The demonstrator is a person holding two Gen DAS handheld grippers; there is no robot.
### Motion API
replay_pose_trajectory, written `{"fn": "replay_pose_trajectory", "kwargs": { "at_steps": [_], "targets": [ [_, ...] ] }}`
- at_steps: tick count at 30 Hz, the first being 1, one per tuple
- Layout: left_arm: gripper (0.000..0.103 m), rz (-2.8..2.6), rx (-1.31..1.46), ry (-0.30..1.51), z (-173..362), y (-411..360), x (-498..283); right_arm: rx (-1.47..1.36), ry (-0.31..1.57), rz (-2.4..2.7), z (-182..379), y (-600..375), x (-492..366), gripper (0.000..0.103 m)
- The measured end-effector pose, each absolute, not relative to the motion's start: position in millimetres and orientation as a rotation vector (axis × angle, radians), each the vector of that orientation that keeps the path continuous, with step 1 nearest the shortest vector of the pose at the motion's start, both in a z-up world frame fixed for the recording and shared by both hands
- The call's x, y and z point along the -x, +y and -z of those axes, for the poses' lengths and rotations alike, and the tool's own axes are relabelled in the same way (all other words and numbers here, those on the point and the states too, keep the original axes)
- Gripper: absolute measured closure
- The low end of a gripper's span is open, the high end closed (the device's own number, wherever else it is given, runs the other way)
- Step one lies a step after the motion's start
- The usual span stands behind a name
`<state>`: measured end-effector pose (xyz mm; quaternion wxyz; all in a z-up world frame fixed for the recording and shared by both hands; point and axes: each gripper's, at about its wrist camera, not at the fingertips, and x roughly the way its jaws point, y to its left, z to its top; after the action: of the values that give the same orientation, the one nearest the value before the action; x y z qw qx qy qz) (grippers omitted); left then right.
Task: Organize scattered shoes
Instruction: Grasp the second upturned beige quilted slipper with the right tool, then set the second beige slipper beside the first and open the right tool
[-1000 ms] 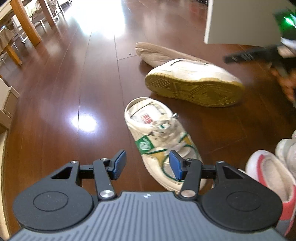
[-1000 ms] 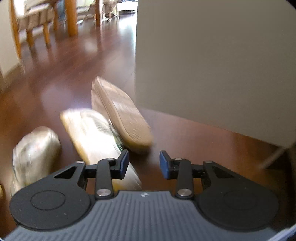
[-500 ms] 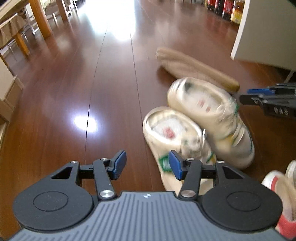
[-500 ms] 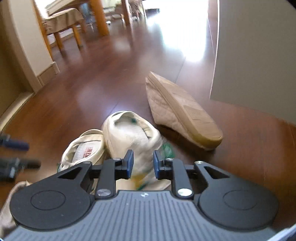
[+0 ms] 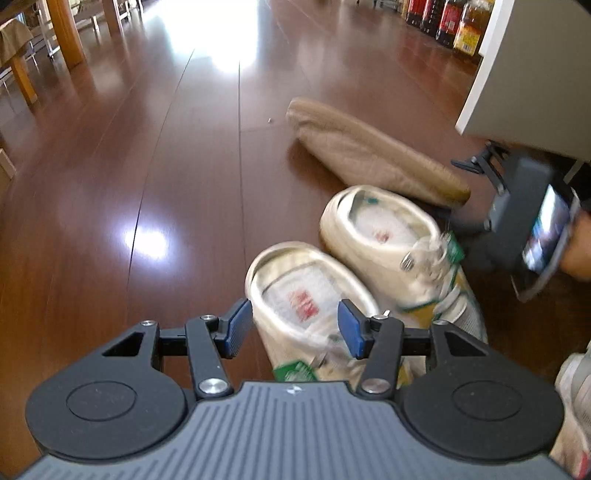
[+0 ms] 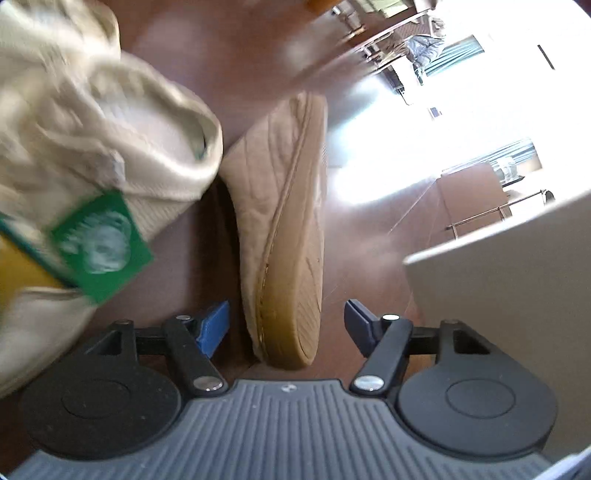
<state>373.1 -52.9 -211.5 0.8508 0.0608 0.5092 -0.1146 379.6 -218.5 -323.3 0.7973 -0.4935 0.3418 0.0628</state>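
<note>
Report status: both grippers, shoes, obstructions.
Left gripper open over near cream sneaker, not gripping. Right gripper closing around tan slipper, pads not touching. Second cream sneaker crowds its left.

We see two sneakers side by side on the floor point(image 5: 110, 192), the nearer sneaker point(image 5: 310, 306) left of the farther sneaker point(image 5: 391, 243), their sides touching. Behind them a slipper point(image 5: 369, 155) lies on its side, its heel end just beside the farther sneaker. The cabinet point(image 5: 532, 74) stands right of the slipper, and bottles point(image 5: 439, 18) line the floor behind it.
</note>
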Motion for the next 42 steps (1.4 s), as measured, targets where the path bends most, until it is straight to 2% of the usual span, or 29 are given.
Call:
{"fn": "replay_pose_trajectory", "kwargs": {
  "at_steps": [3, 8, 15, 17, 21, 24, 27, 29, 31, 35, 37, 42],
  "targets": [
    [0.047, 0.224, -0.112, 1.090, 213, -40, -370, 0.898, 0.702, -0.098, 307, -227, -383, 0.081],
    [0.047, 0.178, -0.066, 1.084, 204, -17, -365, 0.489, 0.626, -0.075, 239, -230, -372, 0.083],
    [0.047, 0.128, -0.012, 1.031, 158, 17, -337, -0.456, 0.715, -0.061, 163, -245, -358, 0.082],
    [0.047, 0.116, -0.071, 0.986, 130, 28, -315, -0.592, 0.713, -0.149, 141, -240, -334, 0.082],
    [0.047, 0.086, -0.160, 0.916, 83, 46, -283, -0.588, 0.730, -0.294, 94, -232, -280, 0.082],
    [0.044, 0.092, -0.168, 0.877, 50, 59, -256, -0.466, 0.779, -0.444, 41, -235, -226, 0.082],
    [0.043, 0.098, -0.179, 0.872, 37, 62, -227, -0.315, 0.882, -0.585, -6, -235, -170, 0.082],
    [0.043, 0.100, -0.178, 0.887, 35, 59, -207, -0.168, 1.018, -0.705, -28, -219, -127, 0.082],
    [0.043, 0.108, -0.168, 0.907, 38, 57, -192, -0.061, 1.124, -0.790, -37, -197, -121, 0.082],
    [0.043, 0.147, -0.095, 0.998, 56, 51, -140, 0.183, 1.328, -0.976, -23, -132, -110, 0.082],
    [0.043, 0.186, -0.060, 1.082, 76, 45, -110, 0.315, 1.413, -1.077, 1, -96, -112, 0.082],
    [0.043, 0.299, -0.158, 1.243, 121, 18, -68, 0.507, 1.499, -1.199, 63, -37, -125, 0.081]
  ]
}}
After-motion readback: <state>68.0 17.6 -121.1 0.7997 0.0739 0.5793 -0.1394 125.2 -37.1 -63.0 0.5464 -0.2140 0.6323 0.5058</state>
